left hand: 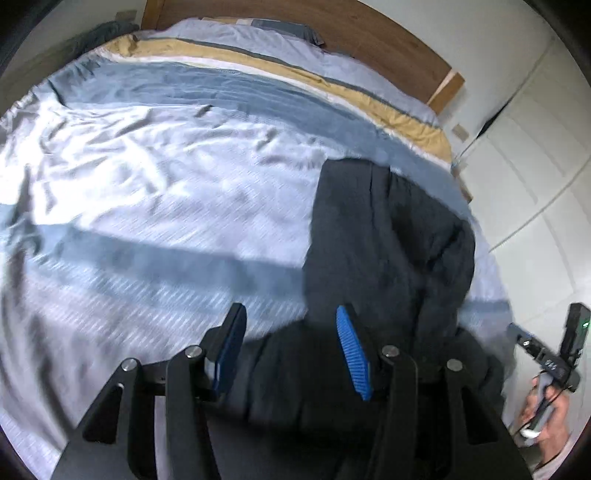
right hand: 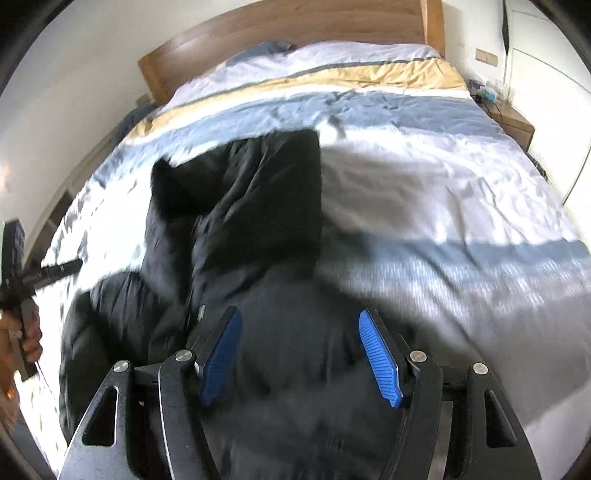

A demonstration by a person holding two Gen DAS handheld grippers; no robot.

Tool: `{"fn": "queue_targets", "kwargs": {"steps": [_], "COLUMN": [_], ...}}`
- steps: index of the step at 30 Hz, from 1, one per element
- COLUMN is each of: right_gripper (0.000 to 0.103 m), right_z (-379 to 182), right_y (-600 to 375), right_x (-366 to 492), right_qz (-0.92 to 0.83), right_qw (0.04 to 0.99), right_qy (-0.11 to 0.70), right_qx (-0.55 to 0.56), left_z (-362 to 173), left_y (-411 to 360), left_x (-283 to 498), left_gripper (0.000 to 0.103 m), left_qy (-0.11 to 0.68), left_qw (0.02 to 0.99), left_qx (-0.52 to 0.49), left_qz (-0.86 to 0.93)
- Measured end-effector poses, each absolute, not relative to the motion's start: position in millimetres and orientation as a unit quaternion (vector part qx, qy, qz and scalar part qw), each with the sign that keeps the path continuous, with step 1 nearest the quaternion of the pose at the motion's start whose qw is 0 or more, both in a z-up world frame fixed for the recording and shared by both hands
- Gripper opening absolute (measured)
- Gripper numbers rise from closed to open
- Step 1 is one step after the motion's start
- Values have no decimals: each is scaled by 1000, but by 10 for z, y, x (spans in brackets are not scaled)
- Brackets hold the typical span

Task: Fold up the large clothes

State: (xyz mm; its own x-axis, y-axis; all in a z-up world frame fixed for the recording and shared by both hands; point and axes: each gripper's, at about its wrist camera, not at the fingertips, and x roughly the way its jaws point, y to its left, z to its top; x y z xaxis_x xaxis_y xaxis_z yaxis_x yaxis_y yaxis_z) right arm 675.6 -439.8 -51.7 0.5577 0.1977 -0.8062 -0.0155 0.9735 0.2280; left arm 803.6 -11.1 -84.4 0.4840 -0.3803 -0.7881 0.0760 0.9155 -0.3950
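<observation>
A large black padded garment [left hand: 388, 236] lies rumpled on the bed and runs from the middle toward the near edge. It also fills the centre of the right wrist view [right hand: 240, 206]. My left gripper [left hand: 290, 325] is open, its blue pads wide apart just above the garment's near end. My right gripper [right hand: 301, 328] is open too, above the garment's near part. Nothing is held. The right gripper shows at the right edge of the left wrist view [left hand: 546, 350], and the left one at the left edge of the right wrist view [right hand: 22, 273].
The bed has a light blue duvet [left hand: 155, 184] with yellow and grey stripes and a wooden headboard [right hand: 295, 33]. White wardrobe doors [left hand: 524, 177] stand beside the bed. A wooden bedside table [right hand: 517, 125] with cables stands at the far right.
</observation>
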Motion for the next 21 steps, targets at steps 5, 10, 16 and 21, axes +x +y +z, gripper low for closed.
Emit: {"fn": "queue_targets", "kwargs": {"steps": [5, 10, 16, 21], "right_gripper": [71, 75, 80, 75], "right_z": [-541, -586, -800, -976], "right_y": [-4444, -4416, -4443, -4398], "right_x": [7377, 7878, 8337, 8518], "right_qz": [64, 65, 63, 57], "right_qw": [885, 887, 874, 860], "right_qy": [445, 434, 439, 463], "right_qx": [121, 142, 201, 206], "left_z": [-932, -1034, -1338, -1559], "left_y": [-267, -487, -795, -803], "left_x": [8555, 8968, 9241, 9274], "left_gripper": [49, 49, 49, 48], "left_qy": [480, 481, 506, 515], "left_qw": [842, 831, 817, 808], "left_qx": [-194, -219, -216, -238], "left_qz": [-151, -172, -173, -159]}}
